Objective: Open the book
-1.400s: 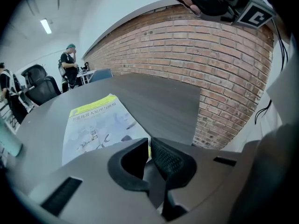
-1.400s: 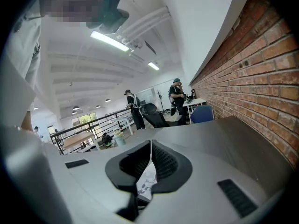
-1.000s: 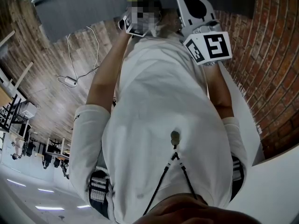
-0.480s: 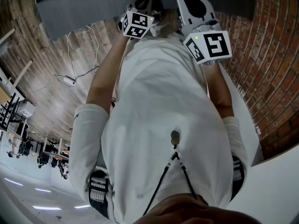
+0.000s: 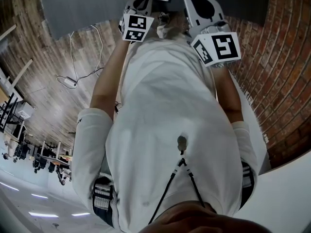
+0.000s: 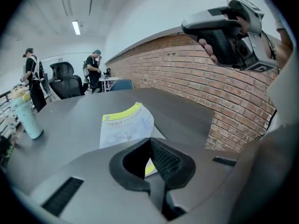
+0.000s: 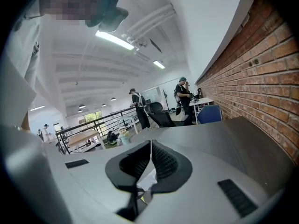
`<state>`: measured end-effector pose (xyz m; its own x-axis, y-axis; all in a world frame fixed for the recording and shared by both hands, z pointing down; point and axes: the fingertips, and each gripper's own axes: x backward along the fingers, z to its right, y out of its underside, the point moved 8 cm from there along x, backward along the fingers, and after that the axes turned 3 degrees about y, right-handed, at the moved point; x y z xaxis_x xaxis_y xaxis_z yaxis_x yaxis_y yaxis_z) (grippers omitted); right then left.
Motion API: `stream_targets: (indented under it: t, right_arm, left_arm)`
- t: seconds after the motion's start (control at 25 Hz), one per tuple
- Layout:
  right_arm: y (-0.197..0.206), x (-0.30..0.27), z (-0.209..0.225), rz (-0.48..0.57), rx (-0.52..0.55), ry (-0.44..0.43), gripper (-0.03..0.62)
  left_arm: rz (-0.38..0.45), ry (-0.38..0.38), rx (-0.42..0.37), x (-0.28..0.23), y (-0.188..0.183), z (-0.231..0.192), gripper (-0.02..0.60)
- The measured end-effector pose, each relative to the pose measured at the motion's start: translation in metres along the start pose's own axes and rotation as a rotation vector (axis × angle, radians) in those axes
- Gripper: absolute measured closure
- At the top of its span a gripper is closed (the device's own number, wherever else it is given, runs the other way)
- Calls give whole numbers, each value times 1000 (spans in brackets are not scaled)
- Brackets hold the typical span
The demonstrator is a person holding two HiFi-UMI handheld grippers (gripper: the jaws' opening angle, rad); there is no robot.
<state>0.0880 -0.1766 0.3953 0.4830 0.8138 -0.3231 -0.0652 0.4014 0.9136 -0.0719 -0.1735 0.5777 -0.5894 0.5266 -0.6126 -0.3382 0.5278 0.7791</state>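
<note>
Count: one thin white book with a yellow band (image 6: pixel 126 127), lying flat and cover up on the dark grey bench (image 6: pixel 70 118), just beyond my left tool (image 6: pixel 149 141). Its banded edge and long axis point away from me. Two tools: left tool and right tool (image 7: pixel 151 143), both clenched on nothing.

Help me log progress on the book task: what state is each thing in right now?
book: lying on the grey table, front cover partly lifted, not yet fully open.
left gripper: shut, apparently pinching the book's cover edge.
right gripper: shut, nothing between its jaws, held above the table.
teal cup: upright on the table.
ceiling lights: on.
</note>
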Motion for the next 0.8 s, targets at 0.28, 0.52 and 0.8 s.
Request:
stream_targets:
  t: [0.28, 0.52, 0.8]
  right_arm:
    - [-3, -14, -11, -4, 6, -23, 556]
    - [-4, -23, -18, -6, 12, -42, 556]
    - [-5, -36, -29, -13, 17, -55, 556]
  left_arm:
    - [17, -71, 15, 21, -6, -31, 558]
    - [20, -134, 30, 33, -2, -57, 558]
    - [14, -194, 51, 47, 6, -88, 558]
